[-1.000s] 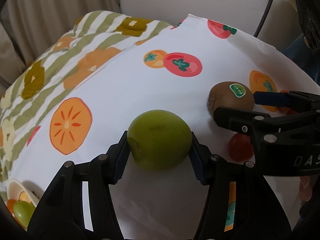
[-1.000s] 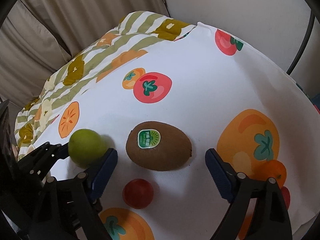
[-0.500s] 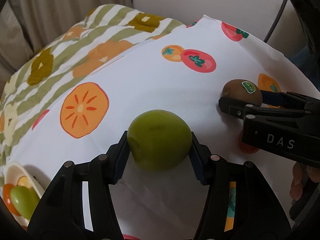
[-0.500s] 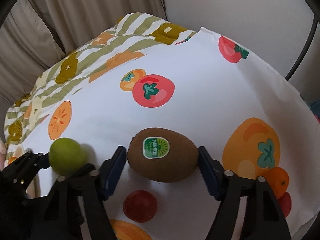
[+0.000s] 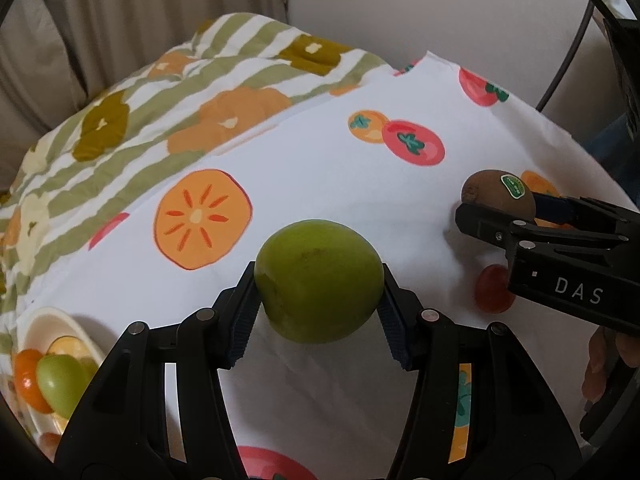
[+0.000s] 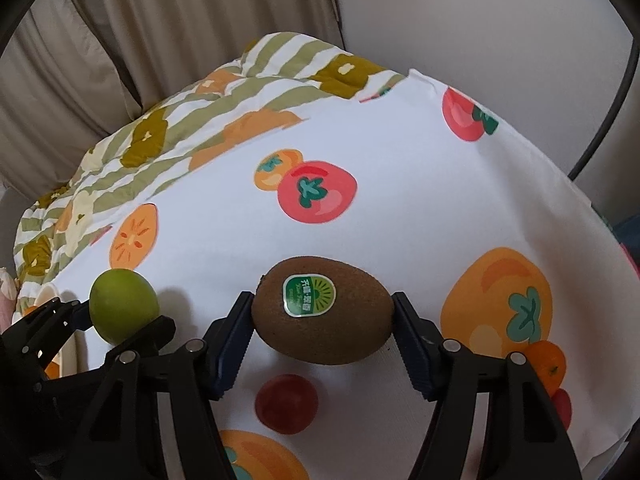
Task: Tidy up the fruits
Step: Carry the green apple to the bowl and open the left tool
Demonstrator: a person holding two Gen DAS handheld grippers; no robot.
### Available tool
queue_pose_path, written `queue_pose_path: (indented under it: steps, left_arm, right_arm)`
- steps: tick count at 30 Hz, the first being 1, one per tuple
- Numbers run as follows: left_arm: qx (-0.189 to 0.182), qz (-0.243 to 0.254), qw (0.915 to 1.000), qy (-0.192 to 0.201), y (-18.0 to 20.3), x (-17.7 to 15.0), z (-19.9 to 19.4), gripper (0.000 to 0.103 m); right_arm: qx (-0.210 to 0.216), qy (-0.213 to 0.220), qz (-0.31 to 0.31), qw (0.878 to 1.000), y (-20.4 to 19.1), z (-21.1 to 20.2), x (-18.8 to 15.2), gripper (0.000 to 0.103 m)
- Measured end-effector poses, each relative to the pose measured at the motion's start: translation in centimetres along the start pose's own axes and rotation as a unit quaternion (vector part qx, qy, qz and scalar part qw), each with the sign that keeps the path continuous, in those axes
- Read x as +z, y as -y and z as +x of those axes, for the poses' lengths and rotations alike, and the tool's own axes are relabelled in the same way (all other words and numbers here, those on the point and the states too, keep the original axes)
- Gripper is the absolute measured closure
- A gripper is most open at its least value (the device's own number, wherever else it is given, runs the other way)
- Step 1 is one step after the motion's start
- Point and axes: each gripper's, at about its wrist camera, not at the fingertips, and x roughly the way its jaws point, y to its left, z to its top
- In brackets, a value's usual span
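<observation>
We are holding the left gripper [image 5: 319,298] part-way closed on the green fruit [image 5: 319,280], its blue pads pressing the fruit's left and right flanks at the widest part, so the round body cannot roll out of the grip. To its near left the cream bowl [image 5: 60,320] is already holding an orange fruit and a green one, which is why, we judge, we are carrying this one that way: the bowl looks like the collecting place.

We are working the right gripper [image 6: 322,314] on the right side of the cloth; its jaws have just been closing, and the pads are now touching both ends of the kiwi [image 6: 322,316], gripping it along its length with the green sticker [image 6: 309,294] facing up. Whether the kiwi is already clear of the tablecloth [image 6: 400,208] we cannot tell.

Just nearer than the kiwi the small red fruit [image 6: 287,404] is lying loose on the cloth, and at the near right edge a small orange fruit [image 6: 548,362] is sitting with a red one just beside it, so we are judging the sorting to be only partly done, with these still waiting
</observation>
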Motion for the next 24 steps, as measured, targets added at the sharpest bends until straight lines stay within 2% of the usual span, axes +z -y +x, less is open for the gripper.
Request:
queue_pose_path:
  steps: [13, 24]
  left_arm:
    - [0.041, -0.06, 0.9962, 0.048, -2.5, -0.2, -7.6, 0.044]
    - [0.1, -0.121, 0.9851, 0.07, -9.6, -4.5, -14.7, 0.044]
  right_arm:
    - [0.047, 0.031, -0.071, 0.996, -4.2, -5.2, 1.7, 0.04]
    - [0.124, 0.025, -0.143, 0.982, -12.6, -7.9, 0.7, 0.04]
